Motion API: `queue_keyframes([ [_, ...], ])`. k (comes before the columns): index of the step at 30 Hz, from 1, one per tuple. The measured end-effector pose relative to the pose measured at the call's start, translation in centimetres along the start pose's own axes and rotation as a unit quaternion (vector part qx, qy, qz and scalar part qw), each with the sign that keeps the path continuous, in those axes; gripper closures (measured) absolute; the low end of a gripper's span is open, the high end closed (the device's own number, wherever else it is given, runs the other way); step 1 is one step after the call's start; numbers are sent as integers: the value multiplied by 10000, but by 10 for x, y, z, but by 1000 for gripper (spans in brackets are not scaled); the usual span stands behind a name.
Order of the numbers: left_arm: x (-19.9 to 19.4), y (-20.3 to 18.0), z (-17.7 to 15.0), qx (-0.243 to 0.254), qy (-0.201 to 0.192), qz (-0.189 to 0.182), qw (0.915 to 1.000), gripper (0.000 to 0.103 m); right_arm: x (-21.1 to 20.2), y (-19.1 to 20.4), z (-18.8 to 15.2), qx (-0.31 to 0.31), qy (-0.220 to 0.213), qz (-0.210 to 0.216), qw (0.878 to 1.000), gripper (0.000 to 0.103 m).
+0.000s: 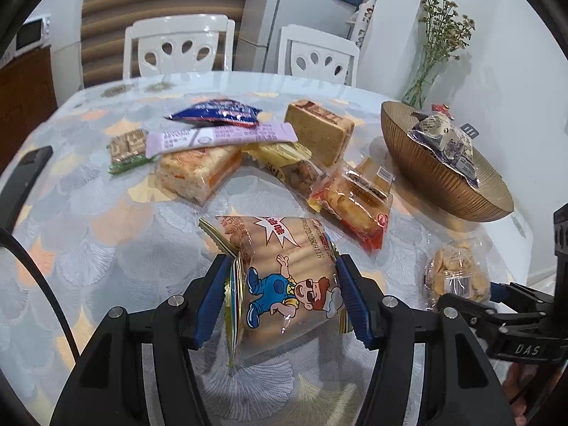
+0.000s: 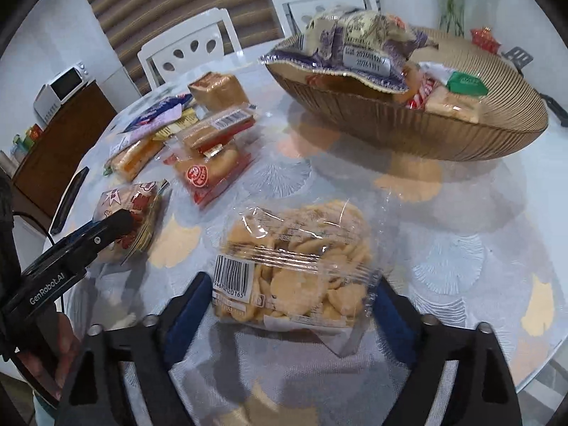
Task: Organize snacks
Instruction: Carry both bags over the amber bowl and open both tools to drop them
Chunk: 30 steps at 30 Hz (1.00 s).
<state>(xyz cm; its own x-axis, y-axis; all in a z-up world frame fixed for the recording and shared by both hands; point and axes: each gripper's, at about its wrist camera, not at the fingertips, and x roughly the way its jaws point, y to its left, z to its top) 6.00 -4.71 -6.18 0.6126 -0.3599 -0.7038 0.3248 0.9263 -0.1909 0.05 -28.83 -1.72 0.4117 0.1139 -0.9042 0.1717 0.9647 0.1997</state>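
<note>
1. The desk (image 2: pixel 497 184) is round, with a cloth full of fan shapes. Snacks lie all over it.
2. The basket (image 2: pixel 408 131) is brown and wide. In the right wrist view it sits at about one o'clock, far from the tongs. A few snacks are in it, and a purple and cream bag (image 2: pixel 351 53) hangs over its rim.
3. The snack pile (image 1: pixel 255 156) sits at twelve o'clock in the left wrist view, out on the desk. It is not in the basket yet.
4. The cartoon snack bag (image 1: pixel 284 277) is in the left tongs (image 1: pixel 284 301). The blue pads press on both of its sides, so the left tongs are gripping it. It seems lifted a bit off the desk.
5. The clear cookie pack (image 2: pixel 298 266) lies on the desk between the pads of the right tongs (image 2: pixel 287 305). The pads stand beside it with small gaps, so they are open and not squeezing.
6. Step in hand, I think: each hand is getting one snack to put away.
7. Next, I think, the right tongs need to close gently on the cookie pack so the cookies do not break. Then both snacks go up toward one o'clock and into the basket.
</note>
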Motion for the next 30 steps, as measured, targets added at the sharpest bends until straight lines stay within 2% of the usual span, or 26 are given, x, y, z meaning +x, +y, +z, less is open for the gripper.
queue_keyframes([
  [6,-1,-6,-1,170,-32,74,9998,45,1,-3,1,-47,-61,76,9999,27],
  [12,1,-3,0,74,54,16,10000,45,0,1,-3,-150,-106,-21,9998,28],
  [18,-8,-6,0,60,-135,292,9995,46,-7,-1,-3,-52,-14,377,9993,30],
  [22,-18,-22,2,343,-253,436,9981,48,-23,5,-3,-200,-206,474,9985,31],
  [27,-37,-43,18,545,-487,415,9965,48,-46,4,4,-272,-472,491,9973,32],
  [30,-46,-56,33,647,-649,270,9954,48,-62,-5,11,-202,-639,529,9964,32],
])
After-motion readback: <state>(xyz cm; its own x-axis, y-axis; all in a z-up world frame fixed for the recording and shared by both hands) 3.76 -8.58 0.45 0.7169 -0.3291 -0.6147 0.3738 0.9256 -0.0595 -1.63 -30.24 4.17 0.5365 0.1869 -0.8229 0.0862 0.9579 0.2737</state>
